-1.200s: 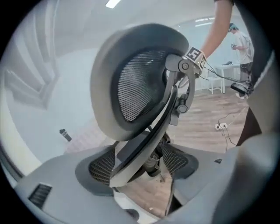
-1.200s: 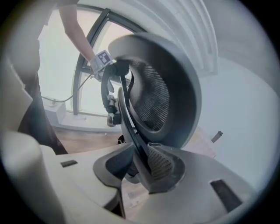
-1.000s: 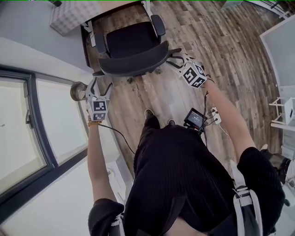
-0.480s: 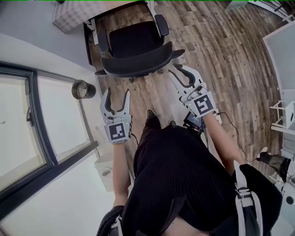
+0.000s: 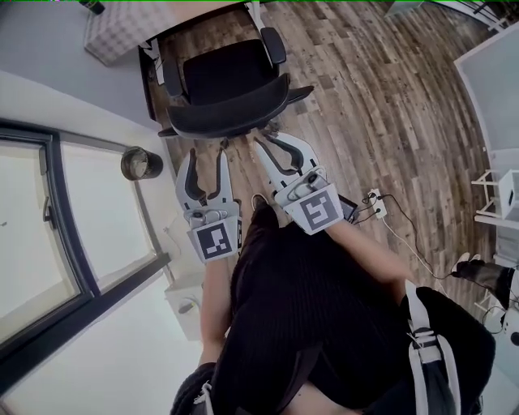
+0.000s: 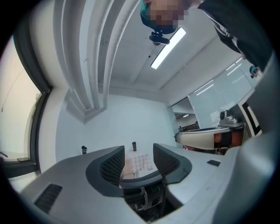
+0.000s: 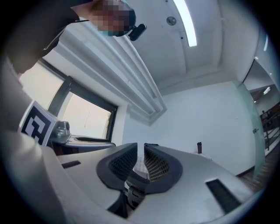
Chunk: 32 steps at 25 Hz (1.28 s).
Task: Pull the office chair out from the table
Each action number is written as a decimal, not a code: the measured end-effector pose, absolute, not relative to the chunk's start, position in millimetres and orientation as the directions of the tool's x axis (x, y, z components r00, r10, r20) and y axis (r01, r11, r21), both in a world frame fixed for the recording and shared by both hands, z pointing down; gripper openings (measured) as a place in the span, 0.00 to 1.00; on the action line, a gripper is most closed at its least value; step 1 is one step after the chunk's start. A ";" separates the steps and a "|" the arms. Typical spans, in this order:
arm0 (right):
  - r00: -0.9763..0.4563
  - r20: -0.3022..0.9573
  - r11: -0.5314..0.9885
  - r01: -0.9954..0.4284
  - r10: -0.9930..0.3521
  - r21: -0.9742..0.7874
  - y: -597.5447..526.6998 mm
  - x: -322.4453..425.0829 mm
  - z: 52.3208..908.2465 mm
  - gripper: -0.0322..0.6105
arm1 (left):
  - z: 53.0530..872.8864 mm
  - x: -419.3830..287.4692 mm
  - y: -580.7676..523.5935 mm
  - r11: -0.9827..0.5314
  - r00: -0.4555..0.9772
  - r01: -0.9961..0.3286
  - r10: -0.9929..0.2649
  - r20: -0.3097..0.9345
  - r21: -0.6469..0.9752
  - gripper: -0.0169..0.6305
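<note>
The black office chair (image 5: 225,74) stands at the top of the head view, seat half under the table (image 5: 199,11), its curved backrest (image 5: 231,113) towards me. Both grippers are held up in front of my body, short of the backrest and clear of it. My left gripper (image 5: 206,159) is open and empty; its jaws have just been closing. To its right, my right gripper (image 5: 274,146) has also been closing, leaving a narrow gap with nothing in it. The left gripper (image 6: 138,162) and the right gripper (image 7: 141,159) each look level at a white wall and ceiling.
A round bin (image 5: 141,164) sits on the floor by the big window (image 5: 49,235) on the left. A power strip with a cable (image 5: 375,203) lies on the wood floor at right, near a white rack (image 5: 503,194). A checked cloth (image 5: 122,28) lies on the table.
Both grippers have left the ends of the backrest, risen towards the camera and drawn together in front of my body. Their jaws stand narrower. The chair has hardly shifted.
</note>
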State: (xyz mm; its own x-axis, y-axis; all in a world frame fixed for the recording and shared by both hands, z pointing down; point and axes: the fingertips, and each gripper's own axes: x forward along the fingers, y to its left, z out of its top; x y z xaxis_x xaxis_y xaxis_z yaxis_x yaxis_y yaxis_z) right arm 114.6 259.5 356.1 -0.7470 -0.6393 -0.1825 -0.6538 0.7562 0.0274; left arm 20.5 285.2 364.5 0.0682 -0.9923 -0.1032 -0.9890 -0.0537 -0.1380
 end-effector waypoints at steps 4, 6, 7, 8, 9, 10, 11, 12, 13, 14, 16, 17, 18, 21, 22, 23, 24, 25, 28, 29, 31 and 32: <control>-0.728 -0.191 0.745 -0.666 -0.658 -0.027 270.1 105.5 346.9 0.05 | 362.4 28.1 294.7 -0.046 0.059 -0.993 -0.992 -0.115 -0.108 0.27; -0.723 -0.187 0.740 -0.671 -0.665 -0.038 274.5 100.2 346.0 0.05 | 362.5 29.2 298.0 -0.037 0.050 -0.993 -0.992 -0.117 -0.115 0.21; -0.724 -0.182 0.740 -0.671 -0.665 -0.036 277.0 97.8 346.7 0.05 | 362.3 29.9 299.0 -0.029 0.043 -0.993 -0.992 -0.118 -0.116 0.17; -0.727 -0.176 0.742 -0.670 -0.664 -0.032 279.3 95.6 348.1 0.05 | 362.3 30.6 299.5 -0.021 0.035 -0.993 -0.993 -0.116 -0.116 0.16; -0.730 -0.169 0.744 -0.667 -0.662 -0.031 281.3 93.6 349.9 0.05 | 362.5 30.9 299.8 -0.012 0.025 -0.993 -0.993 -0.113 -0.114 0.15; -0.733 -0.163 0.746 -0.665 -0.660 -0.032 283.0 92.0 351.7 0.05 | 362.6 30.6 300.2 -0.001 0.013 -0.994 -0.994 -0.110 -0.109 0.11; -0.734 -0.159 0.747 -0.664 -0.660 -0.031 284.3 90.8 352.9 0.05 | 362.4 29.9 300.9 0.011 0.001 -0.995 -0.994 -0.109 -0.102 0.08; -0.735 -0.155 0.747 -0.665 -0.660 -0.029 285.4 90.0 353.8 0.05 | 361.7 29.5 301.9 0.020 -0.009 -0.995 -0.994 -0.110 -0.096 0.03; -0.735 -0.150 0.746 -0.666 -0.661 -0.027 285.9 89.2 354.5 0.05 | 360.2 29.4 302.6 0.025 -0.014 -0.996 -0.993 -0.114 -0.091 0.01; -0.735 -0.143 0.745 -0.667 -0.663 -0.023 285.8 88.3 355.2 0.05 | 358.6 29.4 302.7 0.026 -0.015 -0.996 -0.993 -0.117 -0.090 0.01; -0.733 -0.128 0.740 -0.672 -0.668 -0.018 284.2 86.3 357.6 0.05 | 356.3 29.6 302.1 0.022 -0.011 -0.996 -0.992 -0.123 -0.089 0.01; -0.731 -0.123 0.738 -0.674 -0.671 -0.018 283.7 85.5 358.9 0.05 | 355.7 29.8 302.0 0.019 -0.008 -0.996 -0.992 -0.125 -0.087 0.01; -0.729 -0.120 0.736 -0.676 -0.673 -0.019 283.7 85.1 359.9 0.05 | 355.6 30.0 302.2 0.018 -0.007 -0.996 -0.992 -0.127 -0.088 0.01; -0.727 -0.126 0.734 -0.679 -0.675 -0.013 285.6 83.7 358.8 0.05 | 357.6 30.1 302.6 0.019 -0.008 -0.996 -0.993 -0.121 -0.090 0.01; -0.727 -0.134 0.735 -0.678 -0.673 -0.007 286.6 82.2 356.9 0.05 | 358.3 29.3 302.6 0.020 -0.011 -0.996 -0.993 -0.117 -0.084 0.01; -0.730 -0.140 0.738 -0.675 -0.669 -0.001 287.9 79.7 355.5 0.05 | 359.1 27.9 302.8 0.023 -0.014 -0.997 -0.994 -0.111 -0.078 0.01; -0.735 -0.143 0.742 -0.670 -0.663 0.004 289.6 76.7 355.1 0.05 | 359.7 26.3 303.4 0.026 -0.017 -0.997 -0.994 -0.108 -0.075 0.01; -0.742 -0.140 0.748 -0.663 -0.656 0.008 291.7 73.7 356.3 0.05 | 359.9 25.1 304.3 0.026 -0.018 -0.997 -0.994 -0.108 -0.077 0.01; -0.755 -0.126 0.759 -0.651 -0.644 0.019 297.5 69.6 360.8 0.05 | 361.3 25.9 305.6 0.018 -0.008 -0.996 -0.993 -0.115 -0.088 0.01; -0.755 -0.126 0.759 -0.650 -0.643 0.024 298.4 68.9 360.9 0.05 | 362.1 26.0 305.4 0.016 -0.006 -0.996 -0.993 -0.116 -0.088 0.01; -0.755 -0.128 0.758 -0.652 -0.644 0.031 299.0 67.3 360.6 0.05 | 362.9 24.6 305.0 0.016 -0.006 -0.997 -0.993 -0.115 -0.080 0.01; -0.753 -0.127 0.757 -0.653 -0.645 0.030 299.2 66.9 360.6 0.05 | 363.0 23.9 305.1 0.016 -0.007 -0.997 -0.993 -0.116 -0.076 0.01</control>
